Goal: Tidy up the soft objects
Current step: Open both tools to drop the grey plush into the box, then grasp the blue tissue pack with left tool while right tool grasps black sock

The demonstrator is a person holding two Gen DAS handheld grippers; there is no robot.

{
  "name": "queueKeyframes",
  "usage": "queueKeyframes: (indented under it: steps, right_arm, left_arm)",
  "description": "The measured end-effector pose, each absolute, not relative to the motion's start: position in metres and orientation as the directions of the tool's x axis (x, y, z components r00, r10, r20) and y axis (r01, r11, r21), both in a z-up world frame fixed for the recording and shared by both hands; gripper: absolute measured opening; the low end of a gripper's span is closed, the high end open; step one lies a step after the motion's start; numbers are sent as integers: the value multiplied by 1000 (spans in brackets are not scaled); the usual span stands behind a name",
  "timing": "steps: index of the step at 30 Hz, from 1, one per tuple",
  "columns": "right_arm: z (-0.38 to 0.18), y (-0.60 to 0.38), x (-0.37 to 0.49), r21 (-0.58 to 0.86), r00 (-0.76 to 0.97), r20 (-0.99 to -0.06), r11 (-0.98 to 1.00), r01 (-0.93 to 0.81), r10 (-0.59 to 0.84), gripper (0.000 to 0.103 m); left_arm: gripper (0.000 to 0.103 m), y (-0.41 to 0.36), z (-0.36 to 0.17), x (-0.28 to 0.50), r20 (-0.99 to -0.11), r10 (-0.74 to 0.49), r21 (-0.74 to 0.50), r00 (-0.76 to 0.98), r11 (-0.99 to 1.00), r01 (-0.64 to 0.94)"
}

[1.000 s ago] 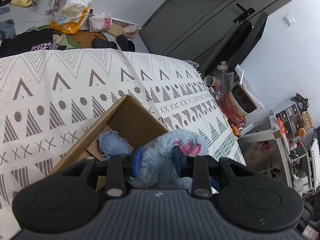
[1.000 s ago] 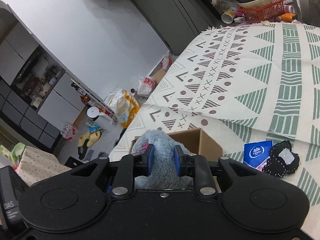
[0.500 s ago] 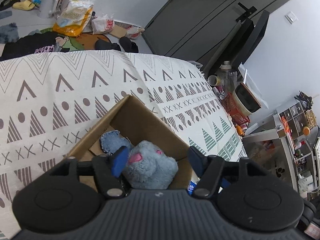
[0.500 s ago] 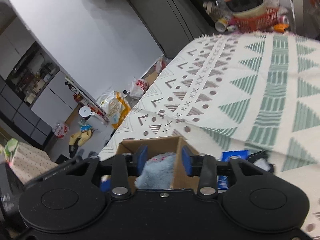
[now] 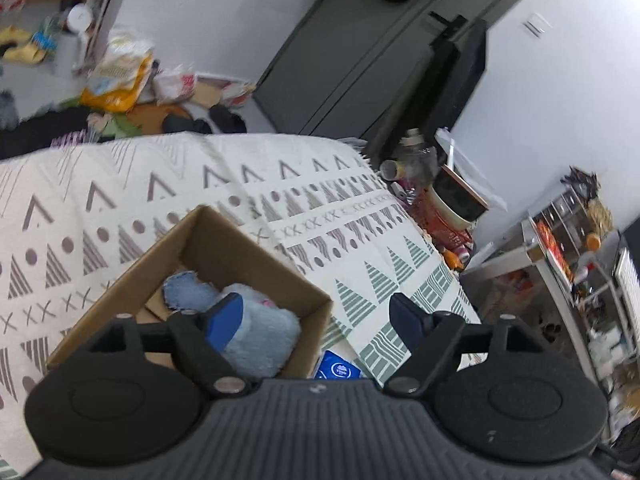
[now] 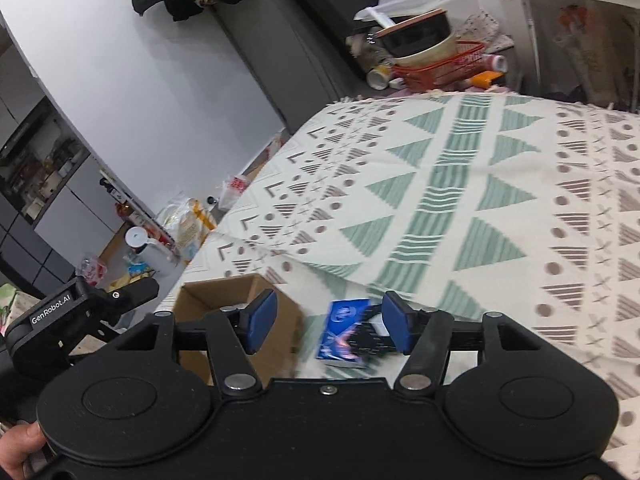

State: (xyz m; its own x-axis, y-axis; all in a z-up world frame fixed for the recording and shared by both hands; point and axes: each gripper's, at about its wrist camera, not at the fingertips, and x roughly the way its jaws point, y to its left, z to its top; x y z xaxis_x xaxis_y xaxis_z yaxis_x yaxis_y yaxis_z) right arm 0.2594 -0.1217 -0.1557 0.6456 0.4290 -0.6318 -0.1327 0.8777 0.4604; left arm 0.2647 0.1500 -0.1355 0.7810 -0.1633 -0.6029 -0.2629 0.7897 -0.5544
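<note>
Inside the cardboard box (image 5: 256, 248) we see the blue plush toy (image 5: 260, 334); our left gripper (image 5: 316, 318) and right gripper (image 6: 328, 322) both gape apart, the tissue pack (image 6: 342, 330) at six o'clock.

- The left gripper (image 5: 314, 318) has its jaws spread wide, with nothing between the blue pads (image 5: 224, 318).
- It points forward and downward in its own view.
- The right gripper (image 6: 328, 322) is also spread wide, its pads (image 6: 262, 316) gripping nothing.
- In the right wrist view, the left gripper's black body (image 6: 76, 316) shows at the left edge, just beside the right one.
- A bare hand (image 6: 18, 450) shows at the lower left corner.
</note>
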Motion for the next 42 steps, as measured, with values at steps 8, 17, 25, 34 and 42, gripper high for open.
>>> queueKeyframes:
  steps: [8,17,25,34,42]
  right_arm:
    - [-158,-152,253,454,647,-636,882,-125,420,58]
    - [-193,-180,250,559,638,-610,826,-76,471,58]
    - [-215,-186,259,619,605,-604,783,-53,519,58]
    - [-248,-185,273,668,563,-614,744,-2,553,58]
    - [-269,-184,283,694,530,-629,718,53,569,58]
  left_arm:
    - [79,113,-132,265,-621,-188,-517,761,827,-218]
    - [79,66,-139,267,-659,-140,-367,739,917,-155]
    - [78,39,-142,272,-666,-127,-302,735,947,-110]
    - [70,21,-155,282,-703,-99,-229,705,969,-93]
    - [53,6,-174,292,-736,-103,-199,669,978,-68]
